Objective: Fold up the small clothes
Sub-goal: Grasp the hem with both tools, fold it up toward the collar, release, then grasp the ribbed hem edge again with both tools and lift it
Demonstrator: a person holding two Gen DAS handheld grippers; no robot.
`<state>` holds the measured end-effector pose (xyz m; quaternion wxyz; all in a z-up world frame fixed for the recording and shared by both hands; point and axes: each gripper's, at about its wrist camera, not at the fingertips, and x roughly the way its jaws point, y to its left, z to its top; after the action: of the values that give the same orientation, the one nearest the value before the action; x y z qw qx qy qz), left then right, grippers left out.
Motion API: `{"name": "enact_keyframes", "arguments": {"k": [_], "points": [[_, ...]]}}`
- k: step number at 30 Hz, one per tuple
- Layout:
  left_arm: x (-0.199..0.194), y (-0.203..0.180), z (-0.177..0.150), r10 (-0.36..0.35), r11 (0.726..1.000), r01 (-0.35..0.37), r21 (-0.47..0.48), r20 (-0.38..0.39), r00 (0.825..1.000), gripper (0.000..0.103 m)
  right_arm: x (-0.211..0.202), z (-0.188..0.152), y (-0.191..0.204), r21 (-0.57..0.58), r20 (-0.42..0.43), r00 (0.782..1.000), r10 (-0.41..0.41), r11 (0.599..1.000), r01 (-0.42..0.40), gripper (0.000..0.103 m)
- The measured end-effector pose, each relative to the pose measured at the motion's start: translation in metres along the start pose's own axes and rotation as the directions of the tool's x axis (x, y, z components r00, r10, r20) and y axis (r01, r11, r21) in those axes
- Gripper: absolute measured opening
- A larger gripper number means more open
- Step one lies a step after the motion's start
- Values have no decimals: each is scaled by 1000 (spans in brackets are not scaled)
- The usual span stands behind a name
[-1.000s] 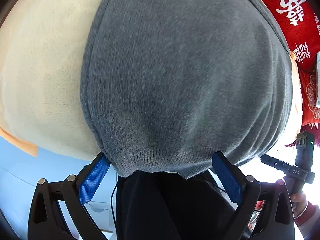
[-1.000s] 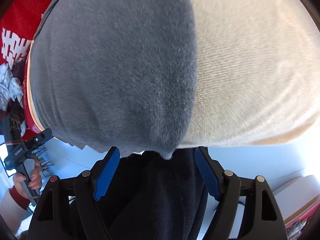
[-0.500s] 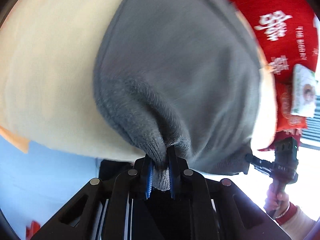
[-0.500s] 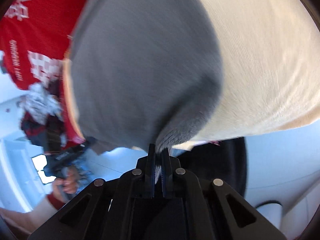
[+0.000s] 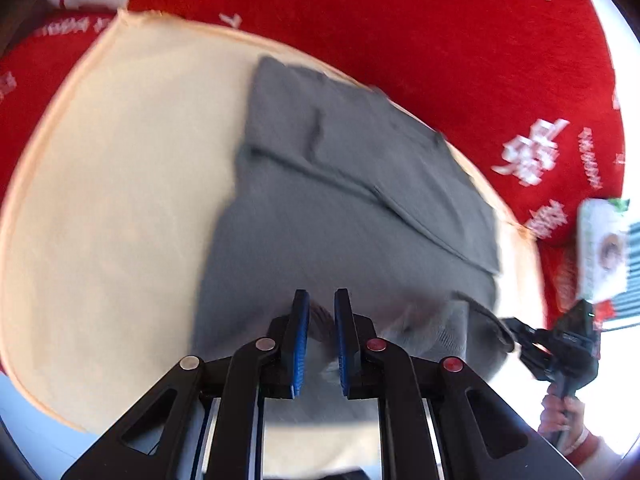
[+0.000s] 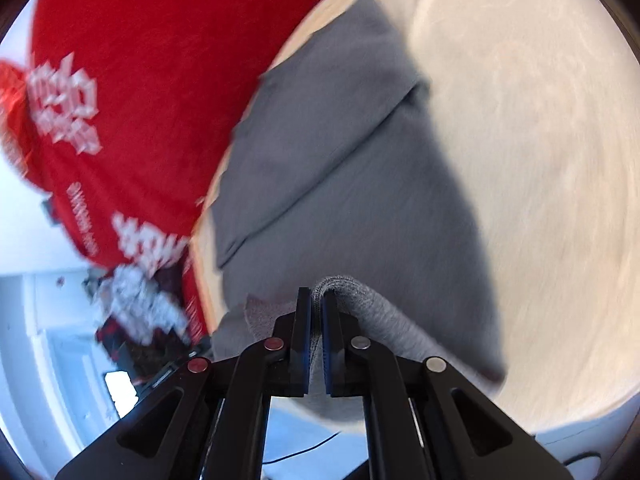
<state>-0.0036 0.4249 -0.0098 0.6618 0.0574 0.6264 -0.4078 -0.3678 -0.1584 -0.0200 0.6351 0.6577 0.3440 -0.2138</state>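
Note:
A small grey knit garment [image 5: 344, 200] lies on a cream cloth [image 5: 120, 200]; it also shows in the right wrist view [image 6: 360, 168]. My left gripper [image 5: 320, 300] is shut on the garment's ribbed near hem and holds it lifted. My right gripper [image 6: 316, 296] is shut on the same hem at its other corner, with the ribbed edge looped over the fingers. The right gripper also shows at the right edge of the left wrist view [image 5: 520, 332]. The far part of the garment lies flat with a fold line across it.
A red blanket with white characters [image 5: 440, 40] lies beyond the cream cloth [image 6: 540, 160] and shows in the right wrist view [image 6: 120, 100]. A white packet [image 5: 602, 248] sits at the right. Dark clutter [image 6: 136, 320] lies at the left below the cloth's edge.
Both grippers went from open around the hem to shut on it. They have since lifted the hem and moved up and back, so more of the garment and red blanket shows.

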Motion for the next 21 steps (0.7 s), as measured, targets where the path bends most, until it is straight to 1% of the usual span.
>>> {"name": "enact_keyframes", "arguments": {"k": [1, 2, 3, 4, 5, 6, 7, 8, 9, 10, 11, 13, 15, 16, 19, 20, 21], "points": [[3, -7, 3, 33, 999, -33, 5, 10, 999, 14, 6, 4, 2, 12, -8, 1000, -20, 1000, 20, 5], [1, -11, 9, 65, 998, -65, 13, 15, 998, 18, 7, 8, 0, 18, -25, 999, -31, 999, 31, 6], [-1, -10, 12, 98, 995, -99, 23, 18, 995, 25, 8, 8, 1, 11, -44, 998, -46, 999, 47, 9], [-4, -12, 14, 145, 989, -146, 40, 31, 989, 63, 7, 7, 4, -14, -54, 995, -88, 996, 87, 10], [-9, -18, 11, 183, 981, -186, 60, 60, 981, 91, 8, 7, 8, -37, -57, 991, -120, 992, 118, 12], [-9, -34, 12, 209, 972, -217, 86, 95, 973, 93, 6, 5, 14, -78, -54, 985, -162, 984, 157, 27], [-12, -38, 10, 209, 964, -223, 146, 101, 973, 93, 5, 2, 20, -116, -45, 980, -192, 976, 185, 39], [-5, -47, 11, 207, 957, -219, 189, 80, 975, 93, 3, 0, 25, -160, -32, 975, -220, 964, 212, 63], [-1, -52, 9, 210, 949, -218, 226, 59, 976, 93, 0, -4, 32, -214, -15, 969, -245, 948, 237, 68], [3, -55, 6, 210, 940, -212, 268, 36, 977, 93, -1, -7, 38, -271, -6, 962, -273, 926, 261, 68], [16, -64, 4, 207, 928, -198, 315, 4, 978, 93, -1, -9, 44, -322, 3, 952, -306, 901, 291, 68], [33, -79, 1, 229, 902, -198, 384, -34, 973, 93, 3, -12, 53, -400, 27, 929, -369, 848, 348, 68], [51, -92, 2, 239, 882, -194, 430, -52, 970, 93, 15, -14, 63, -475, 46, 903, -427, 786, 396, 68], [56, -96, 3, 239, 879, -189, 438, -62, 969, 93, 20, -12, 65, -492, 50, 896, -441, 770, 407, 68], [76, -102, 10, 235, 882, -172, 438, -95, 967, 93, 34, -1, 71, -511, 50, 895, -443, 758, 405, 68], [81, -104, 13, 236, 883, -168, 438, -106, 966, 88, 41, 0, 74, -513, 51, 896, -442, 758, 403, 68], [84, -105, 14, 239, 882, -166, 442, -115, 964, 80, 47, 3, 73, -519, 46, 897, -440, 756, 398, 68]]}}
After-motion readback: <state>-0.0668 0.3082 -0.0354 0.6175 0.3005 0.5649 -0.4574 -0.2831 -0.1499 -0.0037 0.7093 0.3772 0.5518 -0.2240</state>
